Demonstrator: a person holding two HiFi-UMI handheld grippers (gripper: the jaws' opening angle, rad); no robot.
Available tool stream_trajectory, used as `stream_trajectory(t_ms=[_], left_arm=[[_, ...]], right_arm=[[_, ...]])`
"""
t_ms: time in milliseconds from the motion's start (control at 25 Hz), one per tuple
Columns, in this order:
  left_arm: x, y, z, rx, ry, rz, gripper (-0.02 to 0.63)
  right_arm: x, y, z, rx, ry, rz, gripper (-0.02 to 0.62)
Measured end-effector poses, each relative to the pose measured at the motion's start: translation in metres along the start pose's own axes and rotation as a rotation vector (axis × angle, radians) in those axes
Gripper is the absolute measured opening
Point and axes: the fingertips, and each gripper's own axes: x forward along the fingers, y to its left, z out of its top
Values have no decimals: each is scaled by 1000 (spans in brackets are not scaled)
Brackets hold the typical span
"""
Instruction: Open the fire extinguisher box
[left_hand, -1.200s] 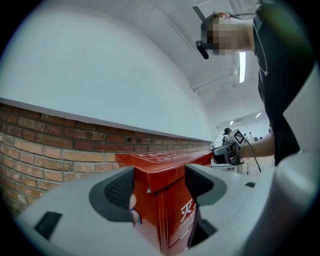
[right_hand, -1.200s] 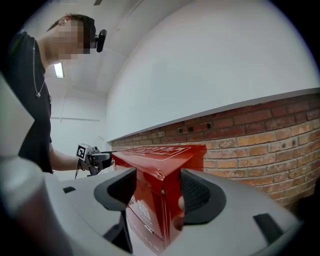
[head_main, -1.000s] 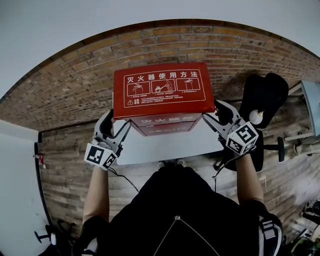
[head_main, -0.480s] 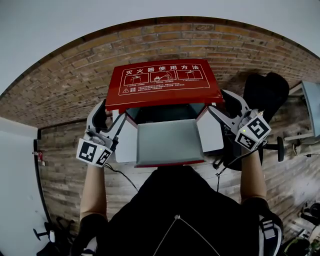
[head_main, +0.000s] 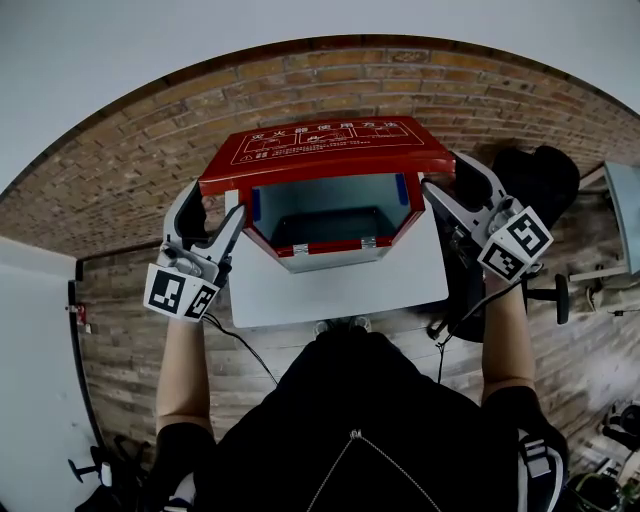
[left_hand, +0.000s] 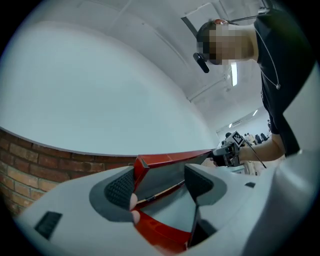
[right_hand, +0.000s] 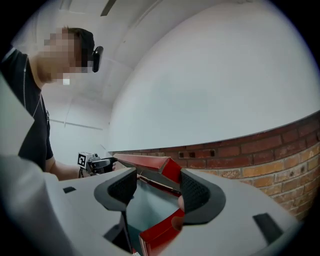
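My left claw (head_main: 216, 216) and right claw (head_main: 445, 177) both gape apart. Each straddles a corner of the fire extinguisher box's (head_main: 330, 222) raised lid (head_main: 325, 152).

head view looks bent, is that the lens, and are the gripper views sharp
Head view: strong fisheye, the brick wall bows into an arc; light even, no glare. Left gripper view: dark rounded corners, the red lid edge crisp. Right gripper view: same dark corners, the brick line curved, lid in focus.

Red fire extinguisher box (head_main: 325, 195), lid raised
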Motion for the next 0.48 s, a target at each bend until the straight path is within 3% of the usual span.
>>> stream_trajectory(t_ms=[480], left_arm=[[49,43,29,17,-30,21,359]], right_arm=[[41,-42,45,-19,-77,-17,282]])
